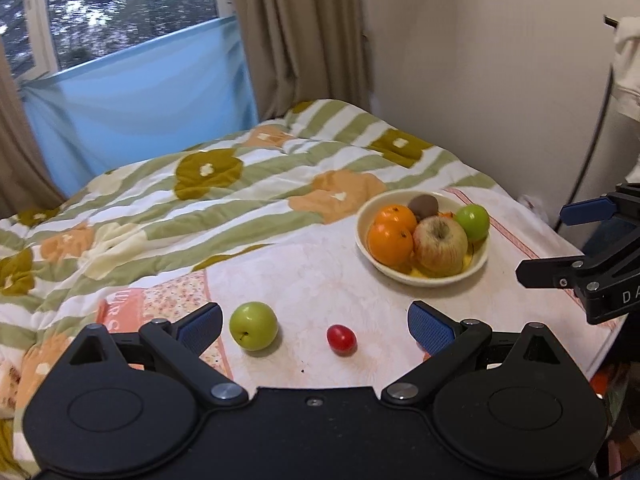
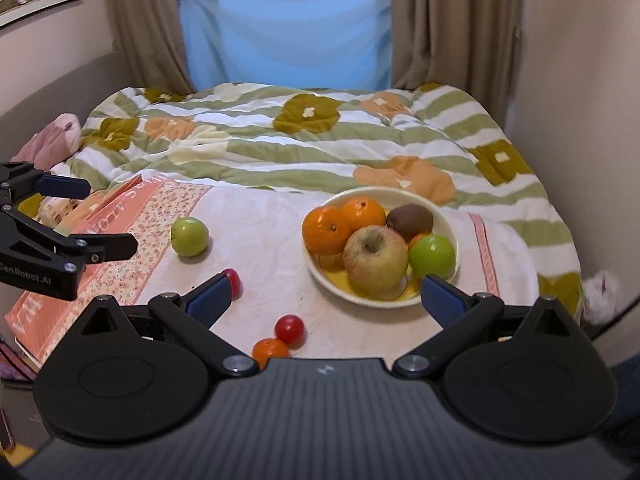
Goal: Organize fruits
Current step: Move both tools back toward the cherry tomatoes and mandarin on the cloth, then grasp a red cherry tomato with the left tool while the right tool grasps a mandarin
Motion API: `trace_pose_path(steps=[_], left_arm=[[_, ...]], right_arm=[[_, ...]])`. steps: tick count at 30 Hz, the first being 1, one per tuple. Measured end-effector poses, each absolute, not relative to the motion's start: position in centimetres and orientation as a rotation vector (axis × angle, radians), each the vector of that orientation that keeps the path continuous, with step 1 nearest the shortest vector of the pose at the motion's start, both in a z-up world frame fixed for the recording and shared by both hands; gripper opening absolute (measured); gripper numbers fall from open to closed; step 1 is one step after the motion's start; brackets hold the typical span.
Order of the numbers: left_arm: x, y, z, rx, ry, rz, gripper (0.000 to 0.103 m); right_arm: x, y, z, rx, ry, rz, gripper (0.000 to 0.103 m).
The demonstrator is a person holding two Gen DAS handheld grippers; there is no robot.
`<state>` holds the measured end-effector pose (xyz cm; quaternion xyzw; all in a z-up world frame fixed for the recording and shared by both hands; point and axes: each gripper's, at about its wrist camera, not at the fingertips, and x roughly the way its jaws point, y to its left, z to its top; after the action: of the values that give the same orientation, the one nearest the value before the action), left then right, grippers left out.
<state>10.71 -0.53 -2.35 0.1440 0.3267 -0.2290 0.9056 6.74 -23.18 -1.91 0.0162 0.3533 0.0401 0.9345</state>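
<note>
A cream bowl [image 1: 478, 265] [image 2: 448, 216] sits on a pale cloth and holds two oranges [image 2: 326, 229], a large yellow-red apple [image 1: 439, 245] [image 2: 376, 260], a kiwi [image 2: 410, 219] and a green apple [image 1: 473, 221] [image 2: 431, 257]. Loose on the cloth lie a green apple [image 1: 253, 325] [image 2: 189, 236], a red cherry tomato [image 1: 341, 339] [image 2: 233, 282], a second red tomato [image 2: 289, 329] and a small orange fruit [image 2: 269, 350]. My left gripper [image 1: 314, 326] is open and empty, with the loose green apple and tomato between its fingers' lines. My right gripper [image 2: 326, 300] is open and empty, just before the bowl.
The cloth lies on a bed with a green, orange and white floral quilt [image 1: 224, 184] [image 2: 320, 140]. A pink patterned towel edge [image 2: 120, 232] is at the left. Curtains and a blue-covered window [image 2: 286, 36] stand behind. A wall [image 1: 500, 60] is on the right.
</note>
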Motion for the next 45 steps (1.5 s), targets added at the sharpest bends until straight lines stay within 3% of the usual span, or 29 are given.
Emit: trace_pose_path(steps=[7, 13, 27, 36, 41, 45], left_arm=[[12.9, 0.4, -5.2, 0.309, 0.693, -0.593, 0.098], [15.2, -0.1, -8.5, 0.352, 0.722, -0.680, 0.090], [18.8, -2.3, -15.5, 0.469, 0.787, -0.818, 0.066], [19.7, -3.0, -16.3, 0.489, 0.772, -0.838, 0.057], [19.8, -3.4, -16.7, 0.490, 0.769, -0.854, 0.039], [19.3, -3.6, -16.7, 0.518, 0.752, -0.859, 0.039]], right_arm=[[6.3, -20.0, -4.5, 0.063, 0.748, -0.001, 0.103], [7.1, -18.3, -7.2, 0.101, 0.775, -0.040, 0.102], [9.8, -15.5, -13.4, 0.129, 0.857, -0.121, 0.081], [10.5, -15.2, -14.8, 0.148, 0.892, -0.138, 0.076], [10.5, -15.2, -15.2, 0.138, 0.906, -0.138, 0.071], [10.7, -15.4, -15.3, 0.138, 0.910, -0.139, 0.069]])
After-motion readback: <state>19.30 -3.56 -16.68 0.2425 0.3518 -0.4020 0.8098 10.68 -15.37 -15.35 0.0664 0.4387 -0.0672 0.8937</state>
